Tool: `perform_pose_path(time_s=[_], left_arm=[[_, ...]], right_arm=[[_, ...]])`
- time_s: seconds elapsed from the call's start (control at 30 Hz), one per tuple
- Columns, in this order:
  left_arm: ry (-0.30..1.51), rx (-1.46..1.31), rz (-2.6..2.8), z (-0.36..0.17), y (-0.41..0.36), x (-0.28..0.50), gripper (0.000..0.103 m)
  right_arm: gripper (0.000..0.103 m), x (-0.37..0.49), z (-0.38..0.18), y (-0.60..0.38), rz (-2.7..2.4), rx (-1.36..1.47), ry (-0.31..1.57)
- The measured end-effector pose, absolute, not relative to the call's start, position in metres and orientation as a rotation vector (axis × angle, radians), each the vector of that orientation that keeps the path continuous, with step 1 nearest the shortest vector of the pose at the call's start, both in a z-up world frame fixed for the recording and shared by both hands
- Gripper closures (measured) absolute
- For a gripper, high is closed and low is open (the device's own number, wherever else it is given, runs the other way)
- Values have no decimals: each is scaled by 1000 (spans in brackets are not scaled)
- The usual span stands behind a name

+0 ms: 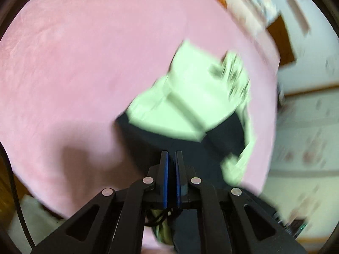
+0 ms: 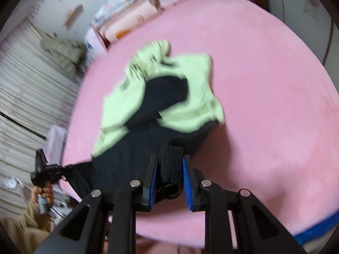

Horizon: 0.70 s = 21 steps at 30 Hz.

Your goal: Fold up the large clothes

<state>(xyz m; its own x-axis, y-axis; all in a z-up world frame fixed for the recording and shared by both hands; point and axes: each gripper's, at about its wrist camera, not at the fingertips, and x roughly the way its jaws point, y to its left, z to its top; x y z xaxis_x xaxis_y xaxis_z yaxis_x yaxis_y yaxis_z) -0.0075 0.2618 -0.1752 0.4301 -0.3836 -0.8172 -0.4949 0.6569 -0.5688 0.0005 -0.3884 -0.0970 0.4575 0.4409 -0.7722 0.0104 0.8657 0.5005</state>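
While both pictures are blurred, a garment point(image 2: 161, 103) of pale green and black cloth can be seen lying bunched on a pink blanket point(image 2: 264, 84). Its black part is lifted toward both cameras. In the right wrist view, a thick fold of the black cloth is clamped between the blue pads point(image 2: 187, 182) of the right gripper point(image 2: 169, 158), and the jaws are kept partly apart by the cloth. In the left wrist view, the fingers of the left gripper point(image 1: 171, 155) are pressed almost together, with only a thin gap between them; the black cloth point(image 1: 190, 148) is seen right in front of the tips and also below them, so it seems to be pinched there, though the edge itself cannot be made out. The left gripper point(image 2: 45, 174) is also seen at the left edge of the right wrist view, held by a hand point(image 2: 43, 194), with the black cloth stretched to it. Stacked boxes point(image 2: 127, 21) are seen beside the blanket's far edge.
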Motion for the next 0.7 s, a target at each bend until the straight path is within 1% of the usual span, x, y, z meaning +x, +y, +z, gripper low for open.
perform_pose_path(time_s=[0.07, 0.1, 0.17, 0.27, 0.37, 0.43, 0.57, 0.63, 0.67, 0.7], left_arm=[[1107, -947, 107, -164, 272, 20, 101], [1071, -941, 125, -158, 275, 44, 103], [1030, -941, 146, -155, 278, 75, 103], [994, -933, 186, -156, 281, 139, 103], [961, -859, 264, -161, 292, 197, 103], [994, -828, 300, -181, 292, 225, 103], [1081, -654, 266, -214, 282, 251, 102], [1129, -591, 202, -229, 278, 250, 97], [1166, -548, 167, -239, 276, 251, 91], [1210, -506, 122, -251, 274, 250, 88]], right_arm=[[82, 38, -85, -390, 297, 499, 1032], [82, 52, -81, -392, 300, 497, 1019], [82, 90, -78, -392, 295, 478, 1000], [82, 155, -90, -392, 273, 474, 1010], [82, 216, -115, -385, 221, 423, 1032], [83, 252, -142, -381, 165, 399, 1055], [83, 294, -202, -378, 51, 368, 1119], [83, 304, -229, -378, 5, 368, 1146], [83, 307, -239, -378, -10, 371, 1156], [83, 311, -247, -378, -19, 379, 1164]])
